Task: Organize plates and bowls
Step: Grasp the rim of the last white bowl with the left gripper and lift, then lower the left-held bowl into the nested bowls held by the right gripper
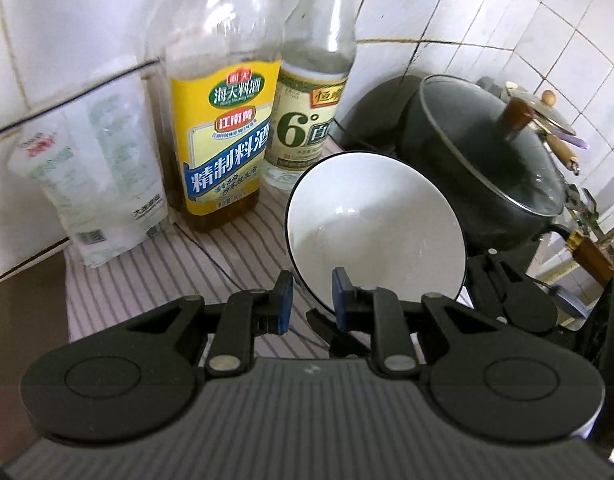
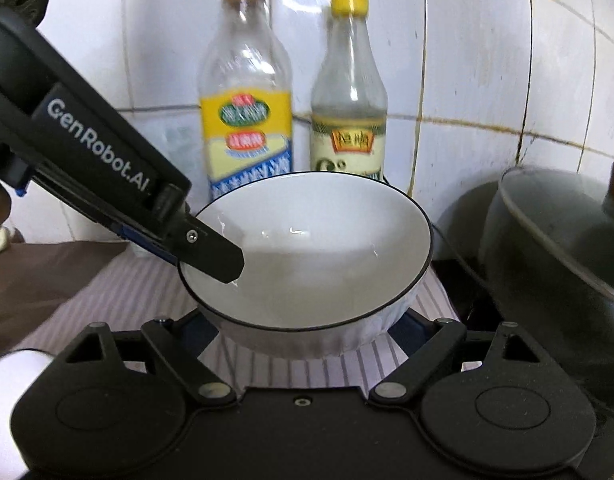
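Note:
A white bowl with a dark rim (image 1: 377, 220) (image 2: 307, 248) is held above a striped cloth (image 1: 147, 284). My left gripper (image 1: 310, 298) straddles the bowl's near rim, one blue pad inside the bowl and one outside; a small gap shows at the outer pad. In the right wrist view the left gripper (image 2: 211, 258) reaches in from the left with a finger inside the bowl. My right gripper (image 2: 307, 332) is spread wide around the bowl's base; its fingertips are hidden under the bowl, so contact cannot be told.
Two bottles stand against the tiled wall: a yellow-labelled one (image 1: 223, 120) (image 2: 247, 120) and a vinegar one (image 1: 311, 100) (image 2: 349, 112). A white bag (image 1: 103, 184) leans at left. A dark lidded pot (image 1: 491, 160) (image 2: 563, 248) sits at right.

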`<state>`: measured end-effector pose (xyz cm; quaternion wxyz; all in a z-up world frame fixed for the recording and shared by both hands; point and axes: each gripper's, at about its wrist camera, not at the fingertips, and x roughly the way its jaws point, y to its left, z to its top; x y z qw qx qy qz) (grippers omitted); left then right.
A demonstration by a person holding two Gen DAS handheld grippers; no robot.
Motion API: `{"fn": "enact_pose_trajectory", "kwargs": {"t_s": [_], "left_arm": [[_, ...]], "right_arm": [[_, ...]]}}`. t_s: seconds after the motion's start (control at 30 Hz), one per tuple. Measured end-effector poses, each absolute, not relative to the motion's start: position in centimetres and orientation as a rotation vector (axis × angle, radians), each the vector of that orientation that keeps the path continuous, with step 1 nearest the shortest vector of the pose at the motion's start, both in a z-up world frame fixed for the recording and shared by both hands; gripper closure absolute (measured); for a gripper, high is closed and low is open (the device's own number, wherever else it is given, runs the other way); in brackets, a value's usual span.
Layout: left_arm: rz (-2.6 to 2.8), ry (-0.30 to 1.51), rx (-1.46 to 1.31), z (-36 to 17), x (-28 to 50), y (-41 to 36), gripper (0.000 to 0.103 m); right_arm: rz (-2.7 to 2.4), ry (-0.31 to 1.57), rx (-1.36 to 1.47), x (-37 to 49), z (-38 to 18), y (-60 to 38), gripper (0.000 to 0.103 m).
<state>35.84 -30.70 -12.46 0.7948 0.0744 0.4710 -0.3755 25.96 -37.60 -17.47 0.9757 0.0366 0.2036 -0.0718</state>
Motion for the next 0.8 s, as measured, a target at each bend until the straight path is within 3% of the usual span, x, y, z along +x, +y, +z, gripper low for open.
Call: {"fn": "enact_pose_trajectory", "kwargs": {"t_s": [0.53,0.8], "left_arm": [[-0.762,0.937,0.175,-4.6,27.7,-22.9,0.084],[-0.741,0.961,0.134,-4.5,24.8,-19.7,0.084]], "right_arm": [[-0.087,0.377,0.028,17.9,-11.2,-30.4,0.011],[-0.008,0.391,0.025,14.6,-11.2,-28.1,0.011]]}}
